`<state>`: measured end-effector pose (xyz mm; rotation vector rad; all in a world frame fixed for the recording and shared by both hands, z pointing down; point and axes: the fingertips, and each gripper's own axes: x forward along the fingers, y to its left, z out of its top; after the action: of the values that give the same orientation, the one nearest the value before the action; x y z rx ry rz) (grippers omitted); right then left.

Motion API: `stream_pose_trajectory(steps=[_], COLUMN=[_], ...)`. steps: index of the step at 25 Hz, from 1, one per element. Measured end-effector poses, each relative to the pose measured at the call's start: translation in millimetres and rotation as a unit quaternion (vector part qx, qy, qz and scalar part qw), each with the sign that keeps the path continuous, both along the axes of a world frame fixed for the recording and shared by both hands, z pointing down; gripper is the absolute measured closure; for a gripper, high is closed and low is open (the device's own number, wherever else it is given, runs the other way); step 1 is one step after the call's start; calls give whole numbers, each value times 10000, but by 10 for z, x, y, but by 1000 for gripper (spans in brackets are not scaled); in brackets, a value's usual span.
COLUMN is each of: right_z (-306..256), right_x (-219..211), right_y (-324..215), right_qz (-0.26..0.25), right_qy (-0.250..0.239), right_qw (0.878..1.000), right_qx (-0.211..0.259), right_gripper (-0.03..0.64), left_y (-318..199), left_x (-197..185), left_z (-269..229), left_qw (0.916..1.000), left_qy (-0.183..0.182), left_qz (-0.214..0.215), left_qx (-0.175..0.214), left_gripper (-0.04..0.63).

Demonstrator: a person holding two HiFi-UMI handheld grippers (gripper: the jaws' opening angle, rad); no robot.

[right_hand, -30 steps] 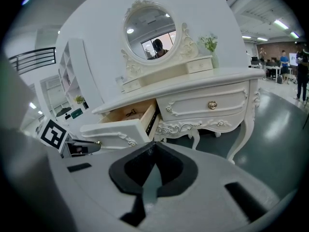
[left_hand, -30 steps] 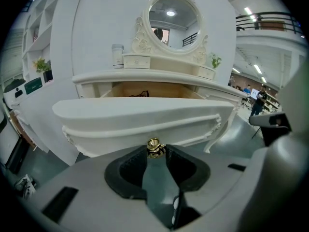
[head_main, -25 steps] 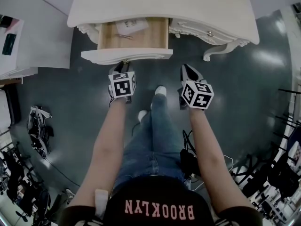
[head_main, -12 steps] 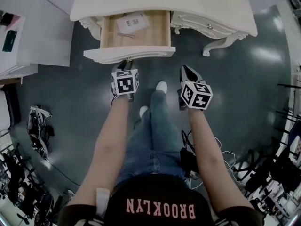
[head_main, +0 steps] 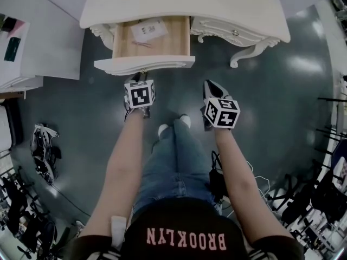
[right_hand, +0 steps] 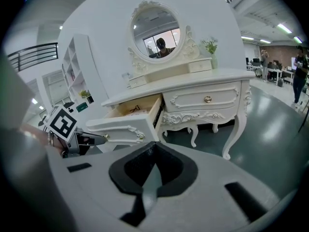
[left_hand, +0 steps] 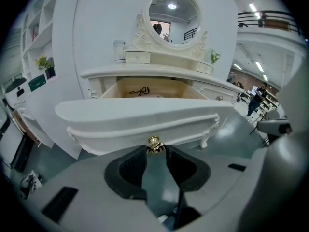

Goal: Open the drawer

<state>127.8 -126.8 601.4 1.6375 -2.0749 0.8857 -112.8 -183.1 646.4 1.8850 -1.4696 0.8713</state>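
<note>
The white dressing table's left drawer (head_main: 143, 64) stands pulled out, showing a wooden bottom with a paper (head_main: 149, 28) and a small dark item (left_hand: 140, 90) on it. Its brass knob (left_hand: 153, 144) sits between the tips of my left gripper (left_hand: 154, 149), which is shut on it. From above, the left gripper (head_main: 143, 76) reaches up to the drawer front. From the right gripper view, the left gripper (right_hand: 99, 139) meets the knob from the side. My right gripper (head_main: 209, 83) hangs over the floor right of the drawer, shut and holding nothing (right_hand: 153, 145).
The table's right drawer (right_hand: 203, 99) is closed. A curved table leg (head_main: 238, 58) stands ahead of the right gripper. An oval mirror (left_hand: 171, 11) tops the table. A white cabinet (head_main: 32, 42) stands at left. Floor clutter (head_main: 43, 150) and cables (head_main: 217, 172) lie nearby.
The drawer stands about as far out as before, with the left gripper still at the knob. The right gripper has drifted slightly left. The person's forward foot has drawn back.
</note>
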Motion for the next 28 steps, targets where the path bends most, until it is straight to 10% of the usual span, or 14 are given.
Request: stream_pose_trajectory(steps=[28], right_z=[-1192], right_x=[114], right_y=[-92], right_qz=[-880], right_qy=[-92], right_qw=[9931], right_qx=[771], right_gripper=[626], left_y=[327], left_x=[143], left_z=[-1490], left_qw=[9880], left_qy=[54], left_qz=[-123], left_qx=[1538], left_gripper=[588])
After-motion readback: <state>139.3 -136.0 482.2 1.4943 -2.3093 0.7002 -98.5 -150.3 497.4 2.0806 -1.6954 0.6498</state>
